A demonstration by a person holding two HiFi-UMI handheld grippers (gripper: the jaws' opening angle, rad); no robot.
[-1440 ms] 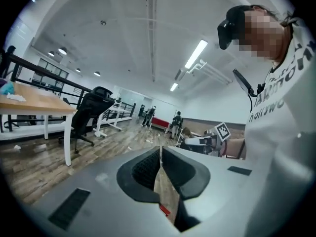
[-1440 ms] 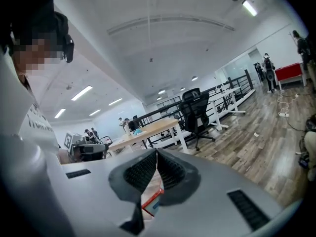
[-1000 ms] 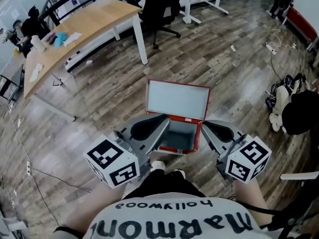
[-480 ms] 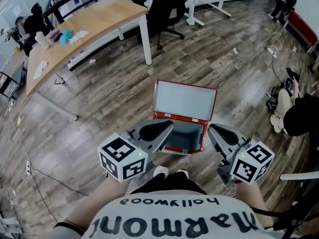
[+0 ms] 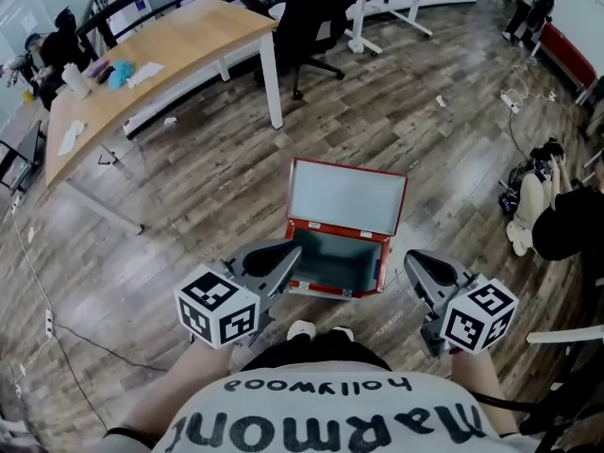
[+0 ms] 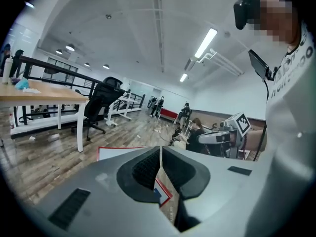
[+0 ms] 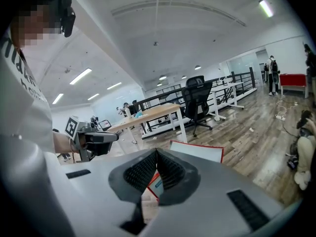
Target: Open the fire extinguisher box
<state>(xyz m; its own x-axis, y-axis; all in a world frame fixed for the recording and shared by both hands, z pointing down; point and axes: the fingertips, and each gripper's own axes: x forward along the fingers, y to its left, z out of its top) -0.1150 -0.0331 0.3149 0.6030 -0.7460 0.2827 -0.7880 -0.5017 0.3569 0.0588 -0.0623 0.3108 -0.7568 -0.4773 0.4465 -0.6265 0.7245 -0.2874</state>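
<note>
The red fire extinguisher box [image 5: 333,291] sits on the wooden floor just in front of my feet, its lid [image 5: 347,198] standing open and its grey inside showing. In the head view my left gripper [image 5: 294,250] hovers by the box's front left corner, jaws closed on nothing. My right gripper [image 5: 412,258] hangs off the box's front right corner, also shut and empty. The left gripper view shows the left gripper [image 6: 160,149] with its jaws pressed together over the box lid [image 6: 116,152]. The right gripper [image 7: 157,152] looks the same above the lid [image 7: 197,151].
A long wooden desk [image 5: 160,55] and a black office chair [image 5: 316,17] stand beyond the box. A bag and clutter [image 5: 533,196] lie at the right, where a seated person is. A cable [image 5: 57,324] runs along the floor at the left. My shoes [image 5: 302,330] touch the box front.
Both grippers have drawn back toward me and slightly apart, off the box's front edge. The lid stays open and the box has not moved.
</note>
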